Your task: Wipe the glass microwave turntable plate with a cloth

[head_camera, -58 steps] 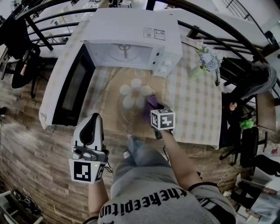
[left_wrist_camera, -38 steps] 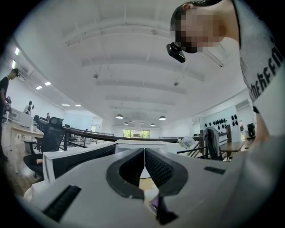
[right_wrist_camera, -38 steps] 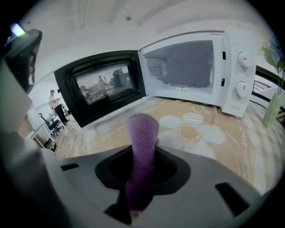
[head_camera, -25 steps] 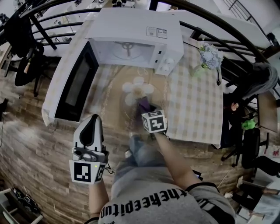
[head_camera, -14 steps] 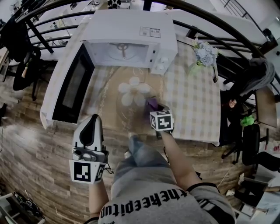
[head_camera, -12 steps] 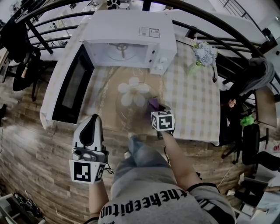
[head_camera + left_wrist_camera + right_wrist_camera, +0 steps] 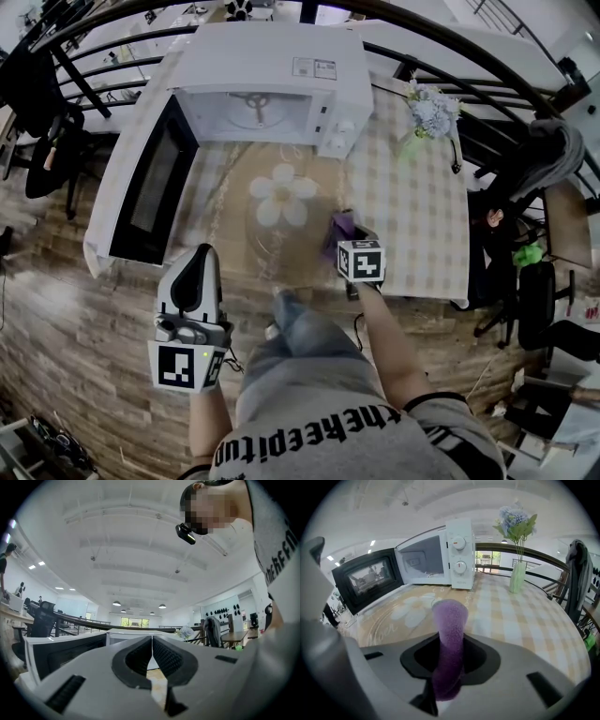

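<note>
The clear glass turntable plate (image 7: 272,242) lies on a tan mat with a white flower print, in front of the microwave. My right gripper (image 7: 347,234) hangs at the plate's right rim, shut on a purple cloth (image 7: 340,222). In the right gripper view the cloth (image 7: 449,634) stands up as a roll between the jaws, with the plate (image 7: 386,620) ahead and to the left. Whether the cloth touches the glass I cannot tell. My left gripper (image 7: 199,258) is held off the table's front edge near the person's body, shut and holding nothing (image 7: 152,641).
A white microwave (image 7: 267,80) stands at the back of the checked table, its door (image 7: 150,192) swung open to the left. A vase of pale flowers (image 7: 422,117) stands at the back right. Chairs and railings surround the table.
My right gripper has swept the purple cloth from the plate's middle out to its right rim. The left gripper has not moved.
</note>
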